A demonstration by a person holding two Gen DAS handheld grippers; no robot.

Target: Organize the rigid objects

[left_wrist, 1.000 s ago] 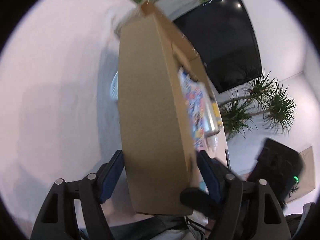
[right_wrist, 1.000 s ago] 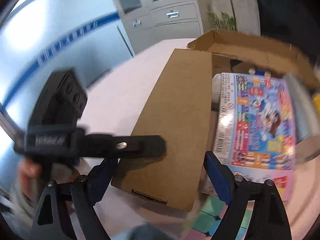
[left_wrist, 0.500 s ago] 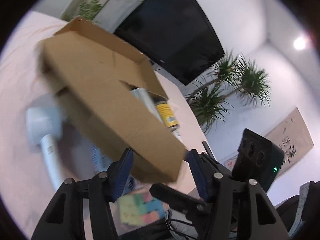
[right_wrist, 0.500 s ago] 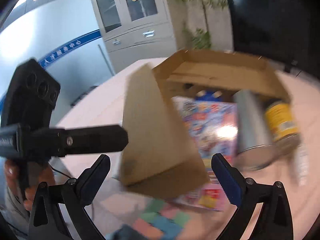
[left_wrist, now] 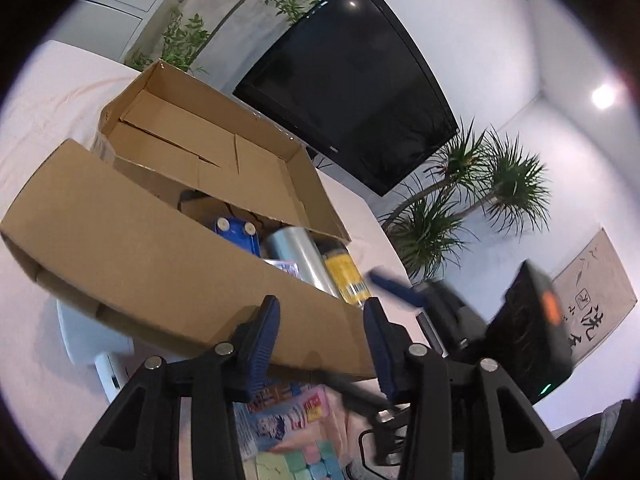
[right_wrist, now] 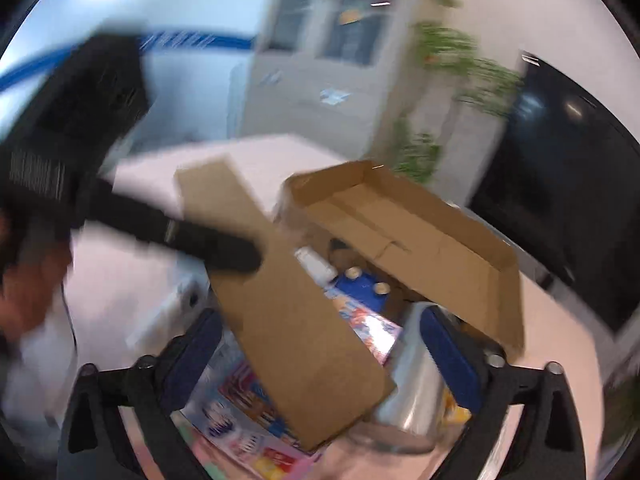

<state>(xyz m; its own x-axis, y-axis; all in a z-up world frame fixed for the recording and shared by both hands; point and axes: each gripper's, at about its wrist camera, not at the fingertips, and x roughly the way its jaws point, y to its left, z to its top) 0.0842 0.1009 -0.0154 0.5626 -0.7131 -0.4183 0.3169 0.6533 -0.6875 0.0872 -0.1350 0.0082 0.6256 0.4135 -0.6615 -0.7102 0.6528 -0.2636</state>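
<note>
The cardboard box is seen open on the pale bench, with a silver roll, a yellow-labelled can and a blue item lying inside it. Its near flap is framed by the left gripper, whose fingers have just been closing, though contact with the flap cannot be told. The right gripper is held above the box with its fingers spread wide and nothing gripped.

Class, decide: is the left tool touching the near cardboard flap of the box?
Cannot tell. In the left wrist view, the left tool has the cardboard flap between its blue pads, closing in; neither contact nor gap shows plainly.
</note>
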